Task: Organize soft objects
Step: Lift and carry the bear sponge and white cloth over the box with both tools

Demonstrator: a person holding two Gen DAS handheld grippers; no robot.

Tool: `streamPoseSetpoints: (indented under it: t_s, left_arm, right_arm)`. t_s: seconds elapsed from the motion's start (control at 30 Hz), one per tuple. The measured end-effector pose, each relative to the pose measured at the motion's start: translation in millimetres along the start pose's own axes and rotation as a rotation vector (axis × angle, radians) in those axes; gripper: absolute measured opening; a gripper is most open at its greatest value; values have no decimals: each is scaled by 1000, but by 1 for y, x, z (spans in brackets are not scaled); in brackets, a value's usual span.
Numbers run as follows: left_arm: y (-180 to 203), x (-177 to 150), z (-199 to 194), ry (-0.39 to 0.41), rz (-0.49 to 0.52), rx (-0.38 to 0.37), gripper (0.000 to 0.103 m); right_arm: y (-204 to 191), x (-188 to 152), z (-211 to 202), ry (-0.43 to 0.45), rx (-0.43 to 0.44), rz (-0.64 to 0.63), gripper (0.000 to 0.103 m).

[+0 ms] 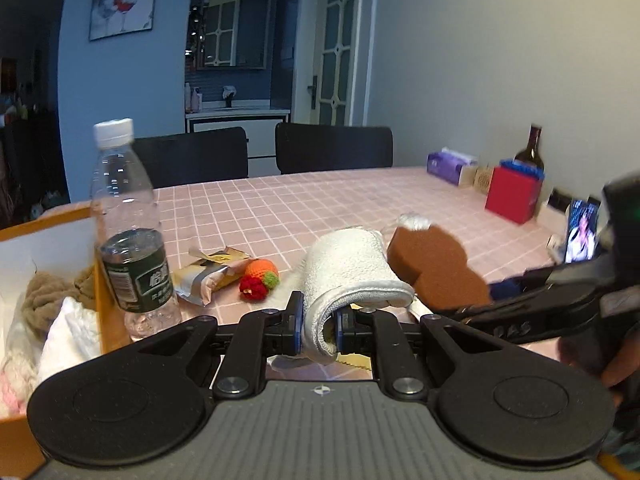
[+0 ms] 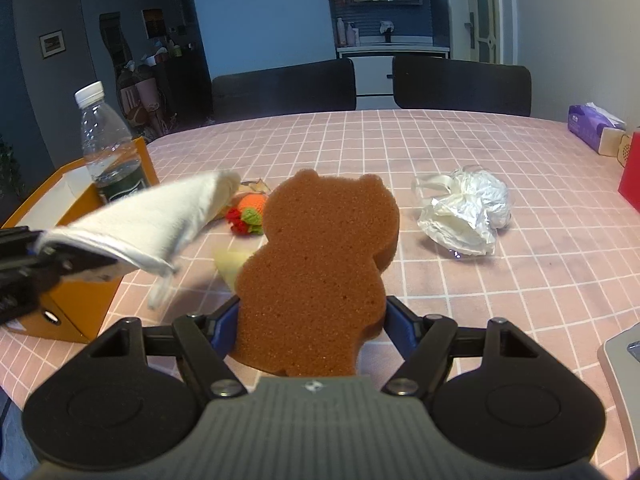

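L gripper (image 1: 319, 326) clamps towel (image 1: 352, 270), R gripper (image 2: 312, 320) clamps sponge (image 2: 320, 264)

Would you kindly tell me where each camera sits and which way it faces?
Left wrist: on the left tongs, facing across the pink table toward two chairs; its fingers clamp a white towel; the right tongs enter at right.
Right wrist: on the right tongs, facing the same chairs; its fingers squeeze a brown bear sponge.
Shared: towel, sponge, water bottle, orange box, crochet toy.

Brown sponge (image 2: 316, 264); white towel (image 1: 352, 276); pink white-gridded tablecloth (image 2: 440, 152); orange box (image 2: 80, 300); red-orange-green knit toy (image 1: 260, 278).
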State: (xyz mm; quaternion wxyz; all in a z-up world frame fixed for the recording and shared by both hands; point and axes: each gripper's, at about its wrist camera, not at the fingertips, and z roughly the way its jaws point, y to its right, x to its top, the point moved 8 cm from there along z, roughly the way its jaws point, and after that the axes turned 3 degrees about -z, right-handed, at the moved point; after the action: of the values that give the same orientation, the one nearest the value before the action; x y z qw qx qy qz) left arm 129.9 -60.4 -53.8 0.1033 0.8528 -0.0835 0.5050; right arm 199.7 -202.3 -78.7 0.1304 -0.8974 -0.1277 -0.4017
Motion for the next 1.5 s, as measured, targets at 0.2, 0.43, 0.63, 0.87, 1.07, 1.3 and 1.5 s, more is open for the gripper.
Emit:
streamPoseSetpoints:
  t_s: [0.2, 0.43, 0.63, 0.87, 1.07, 1.3, 1.5]
  left_arm:
    - [-8, 8, -35, 69, 5, 46, 16]
    - [-18, 19, -76, 151, -3, 75, 16]
    - [-39, 24, -101, 193, -3, 154, 16]
    - [-76, 27, -131, 225, -7, 266, 16]
    - [-103, 36, -147, 244, 4, 367, 16]
    - [-144, 44, -129, 142, -29, 380, 16]
    - [-183, 37, -92, -1, -35, 397, 16]
  right_arm:
    - [-18, 1, -15, 21, 34, -32, 73]
    - [-48, 11, -40, 61, 99, -80, 73]
    - [-80, 23, -57, 101, 153, -145, 73]
    - [-122, 40, -70, 143, 225, -237, 73]
    - [-169, 57, -71, 164, 330, -330, 73]
    - [-227, 77, -41, 95, 469, -397, 73]
    - [-265, 84, 12, -41, 489, -427, 73]
